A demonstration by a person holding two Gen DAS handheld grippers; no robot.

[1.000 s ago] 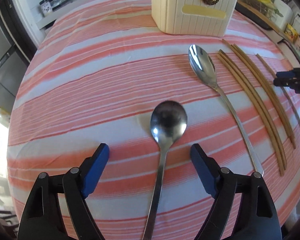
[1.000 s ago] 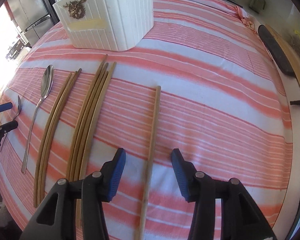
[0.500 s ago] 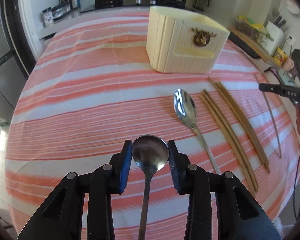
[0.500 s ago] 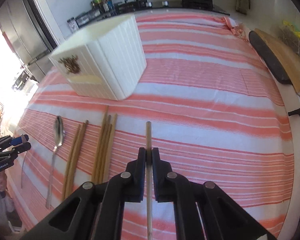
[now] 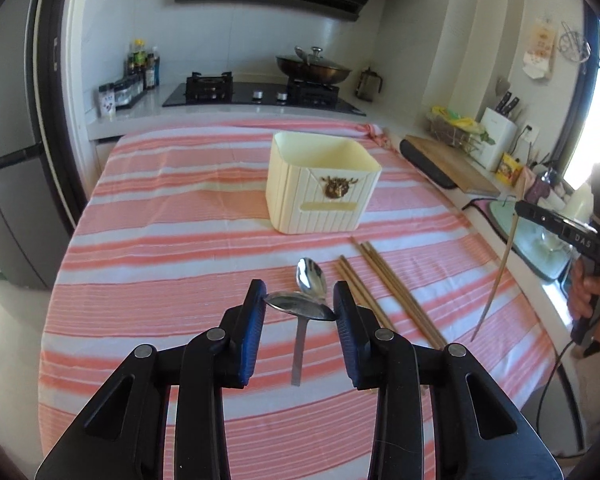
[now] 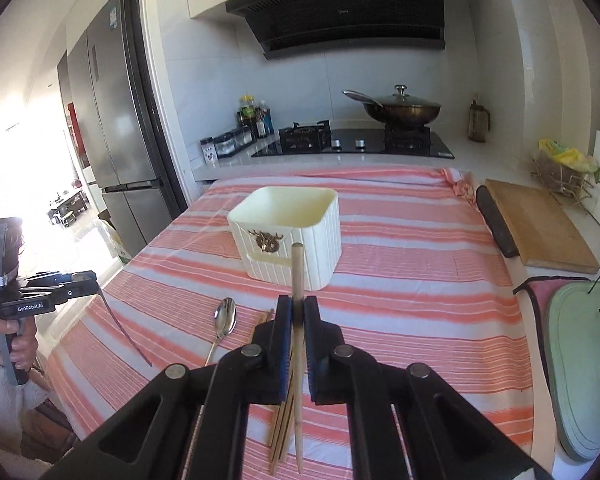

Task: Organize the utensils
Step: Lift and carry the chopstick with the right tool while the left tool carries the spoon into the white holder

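Note:
My left gripper (image 5: 300, 300) is shut on the bowl of a steel spoon (image 5: 302, 309), held above the striped cloth with its handle hanging down. A second spoon (image 5: 310, 276) lies on the cloth beyond it, beside several wooden chopsticks (image 5: 384, 292). My right gripper (image 6: 296, 312) is shut on one wooden chopstick (image 6: 297, 272), also lifted, its tip pointing at the cream ribbed utensil holder (image 6: 292, 236). The holder (image 5: 320, 188) stands upright mid-table. Each gripper shows in the other's view: the right gripper (image 5: 520, 209) with its chopstick at far right, the left gripper (image 6: 92, 278) at far left.
A wooden cutting board (image 6: 540, 228) and a pale green board (image 6: 580, 360) with a dark cable sit right of the table. A stove with a lidded wok (image 6: 400, 110) is behind, a steel fridge (image 6: 112, 128) to the left. A person's hands hold both grippers' handles.
Both grippers went from open to shut, the left on the spoon's bowl, the right on the single chopstick. Both then rose off the cloth and tilted up towards the holder.

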